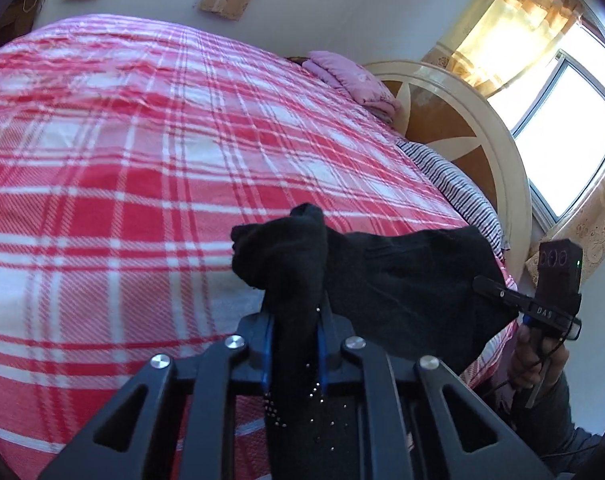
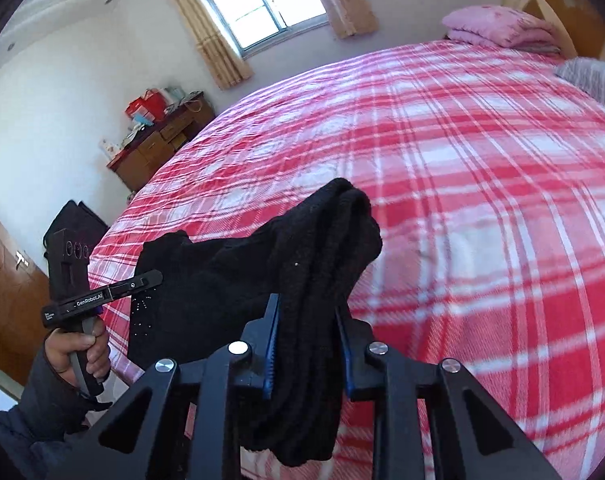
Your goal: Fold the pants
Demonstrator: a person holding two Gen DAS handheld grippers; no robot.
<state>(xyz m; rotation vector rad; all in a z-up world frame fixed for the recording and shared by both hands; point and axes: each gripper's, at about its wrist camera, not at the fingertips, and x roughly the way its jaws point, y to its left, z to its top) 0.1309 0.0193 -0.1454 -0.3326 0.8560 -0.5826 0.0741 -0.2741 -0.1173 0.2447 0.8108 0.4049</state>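
The black pants (image 1: pixel 386 276) hang stretched between my two grippers above the near edge of the bed. My left gripper (image 1: pixel 294 320) is shut on one bunched end of the pants, which carries small shiny studs. My right gripper (image 2: pixel 308 320) is shut on the other bunched end (image 2: pixel 326 248). In the left wrist view the right gripper (image 1: pixel 498 294) shows at the right, clamped on the cloth. In the right wrist view the left gripper (image 2: pixel 150 278) shows at the left, also clamped on the cloth.
The bed has a red and white plaid cover (image 1: pixel 162 152). A folded pink quilt (image 1: pixel 350 80) and a striped pillow (image 1: pixel 454 188) lie by the round headboard (image 1: pixel 482 140). A wooden dresser (image 2: pixel 158 140) with clutter stands against the far wall. A black bag (image 2: pixel 74 220) sits by the bed.
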